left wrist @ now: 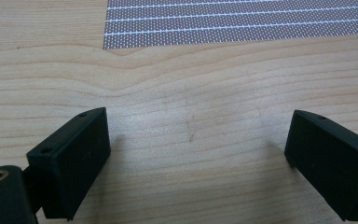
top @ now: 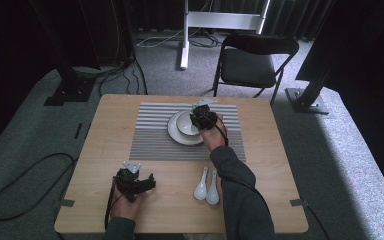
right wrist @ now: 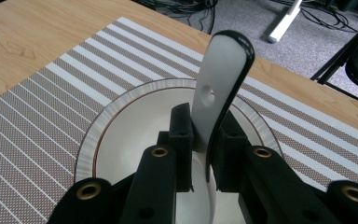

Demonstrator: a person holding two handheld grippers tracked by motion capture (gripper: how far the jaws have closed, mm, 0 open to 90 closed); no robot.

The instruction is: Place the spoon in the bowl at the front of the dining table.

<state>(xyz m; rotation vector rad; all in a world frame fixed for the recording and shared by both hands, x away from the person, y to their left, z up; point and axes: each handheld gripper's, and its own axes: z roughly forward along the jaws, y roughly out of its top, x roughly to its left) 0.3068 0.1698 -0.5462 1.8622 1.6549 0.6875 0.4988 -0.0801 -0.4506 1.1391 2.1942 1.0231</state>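
A: Woven rectangular placemat (top: 150, 135)? Grey, thin white stripes.
B: Round ceramic plate (right wrist: 121, 121): white, brown rim line. Two glossy white ceramic spoons (top: 206, 186), lower centre.
A: Wooden table (left wrist: 177, 93): pale, wavy grain.

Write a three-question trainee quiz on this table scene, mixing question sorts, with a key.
1. True or false: the left gripper holds a spoon.
2. How many spoons lie on the bare table near the person's right forearm?
3. The right gripper is clamped on: A) the plate rim, B) a white spoon handle, C) the striped placemat.

Key:
1. False; its fingers are spread over bare wood.
2. Two.
3. B; the handle stands upright above the bowl on the plate.
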